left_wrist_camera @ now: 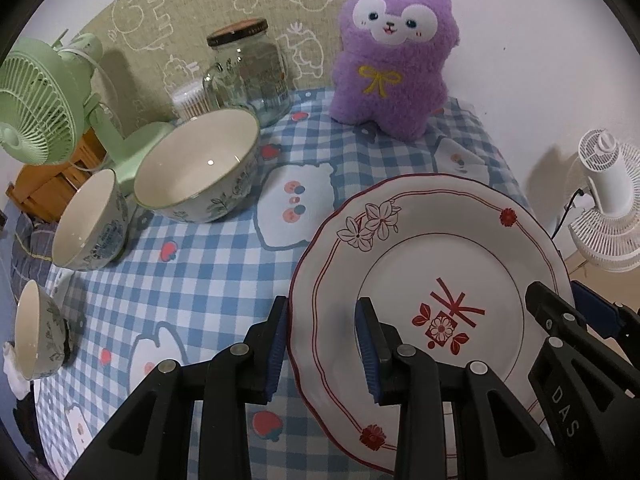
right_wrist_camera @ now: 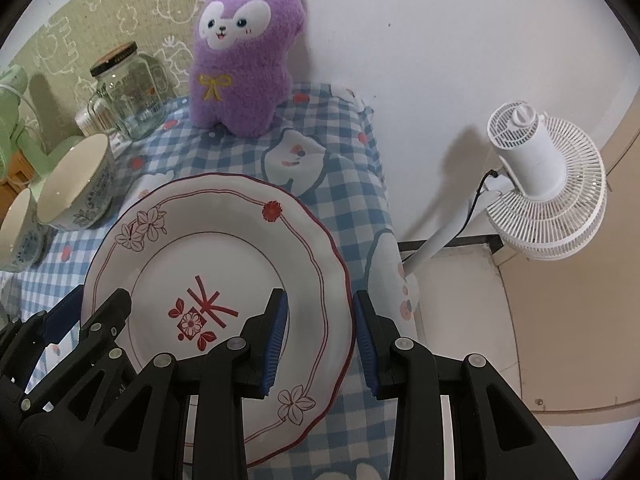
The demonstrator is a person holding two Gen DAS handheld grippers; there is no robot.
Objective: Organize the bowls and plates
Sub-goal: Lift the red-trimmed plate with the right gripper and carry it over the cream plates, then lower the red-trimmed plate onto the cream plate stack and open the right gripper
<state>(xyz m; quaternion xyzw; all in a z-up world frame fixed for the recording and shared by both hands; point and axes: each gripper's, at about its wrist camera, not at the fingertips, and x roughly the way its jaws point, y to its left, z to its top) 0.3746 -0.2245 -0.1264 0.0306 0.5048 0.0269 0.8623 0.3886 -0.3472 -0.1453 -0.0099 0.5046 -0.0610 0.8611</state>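
A white plate (left_wrist_camera: 424,256) with red trim and flower prints lies on the blue checked tablecloth; it also shows in the right wrist view (right_wrist_camera: 208,240). My left gripper (left_wrist_camera: 323,344) is open, its jaws straddling the plate's left rim. My right gripper (right_wrist_camera: 320,336) is open, its jaws straddling the plate's right rim. A large floral bowl (left_wrist_camera: 200,168) stands at the back left, with a smaller bowl (left_wrist_camera: 88,220) and a third small bowl (left_wrist_camera: 36,332) along the left edge.
A purple plush toy (left_wrist_camera: 394,52) and a glass jar (left_wrist_camera: 250,76) stand at the back. A green fan (left_wrist_camera: 36,100) is at the left. A white fan (right_wrist_camera: 548,184) stands off the table's right edge (right_wrist_camera: 384,208).
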